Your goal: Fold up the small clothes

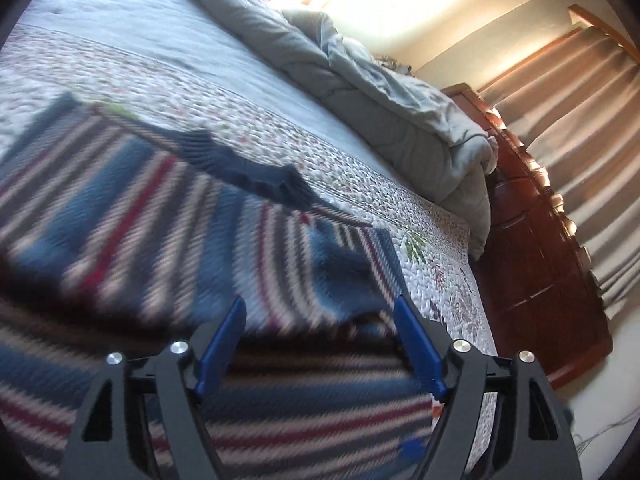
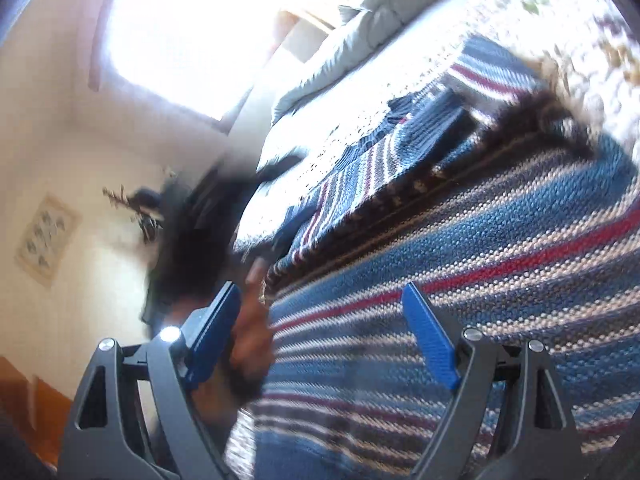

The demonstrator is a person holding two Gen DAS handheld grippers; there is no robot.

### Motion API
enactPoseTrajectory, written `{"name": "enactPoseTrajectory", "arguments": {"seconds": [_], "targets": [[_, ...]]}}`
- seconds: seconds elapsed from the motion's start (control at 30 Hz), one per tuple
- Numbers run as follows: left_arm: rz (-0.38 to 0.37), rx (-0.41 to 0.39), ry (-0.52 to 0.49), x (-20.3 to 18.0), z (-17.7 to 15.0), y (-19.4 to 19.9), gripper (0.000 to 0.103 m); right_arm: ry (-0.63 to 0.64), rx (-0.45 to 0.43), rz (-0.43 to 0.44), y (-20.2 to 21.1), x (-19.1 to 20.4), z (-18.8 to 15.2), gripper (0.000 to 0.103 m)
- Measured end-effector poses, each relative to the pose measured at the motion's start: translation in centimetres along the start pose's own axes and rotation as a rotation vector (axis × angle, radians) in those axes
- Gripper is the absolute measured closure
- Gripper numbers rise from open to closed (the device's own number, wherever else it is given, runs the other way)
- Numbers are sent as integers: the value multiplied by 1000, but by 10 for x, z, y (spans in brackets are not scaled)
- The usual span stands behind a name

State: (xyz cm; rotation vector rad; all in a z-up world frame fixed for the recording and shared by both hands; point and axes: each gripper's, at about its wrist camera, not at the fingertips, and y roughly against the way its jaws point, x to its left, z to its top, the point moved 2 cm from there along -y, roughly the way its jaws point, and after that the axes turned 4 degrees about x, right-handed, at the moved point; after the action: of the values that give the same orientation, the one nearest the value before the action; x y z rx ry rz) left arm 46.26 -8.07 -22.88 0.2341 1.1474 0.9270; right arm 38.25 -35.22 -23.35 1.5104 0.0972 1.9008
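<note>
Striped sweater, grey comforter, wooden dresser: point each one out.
striped sweater (image 1: 120, 208), left wrist view, on its blue band.
grey comforter (image 1: 400, 120), left wrist view, on its bunched middle.
wooden dresser (image 1: 532, 248), left wrist view, on its front panel.

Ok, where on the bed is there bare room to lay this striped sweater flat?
Free: the quilt between the striped sweater and the bunched grey comforter, and a narrow strip of quilt right of the sweater towards the bed's edge by the wooden dresser. Crowded: the comforter side.
</note>
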Motion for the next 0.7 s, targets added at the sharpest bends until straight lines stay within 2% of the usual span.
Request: {"name": "enactPoseTrajectory", "arguments": {"seconds": [0.03,0.13,0.2,0.3,0.4,0.47,0.63,0.7], "targets": [[14,-22,-4,9,-13,17,21,-18,-12,9,0,-3,4,20],[62,-69,-3,40,-56,60,19,-53,-73,35,3,-9,24,37],[55,-73,14,58,-77,76,19,-120,-119,44,4,-20,46,44],[43,-92,-6,78,-97,88,17,-254,-144,-17,-8,-46,80,50],[22,-31,27,88,-96,78,17,-363,-110,-87,-24,-67,98,50],[-11,-41,13,87,-90,80,17,-394,-108,-127,-30,-73,106,49],[-18,-31,39,99,-90,82,17,-440,-64,-234,-53,-90,120,46],[-25,-30,42,102,-91,84,17,-417,-57,-251,-62,-87,127,52]]}}
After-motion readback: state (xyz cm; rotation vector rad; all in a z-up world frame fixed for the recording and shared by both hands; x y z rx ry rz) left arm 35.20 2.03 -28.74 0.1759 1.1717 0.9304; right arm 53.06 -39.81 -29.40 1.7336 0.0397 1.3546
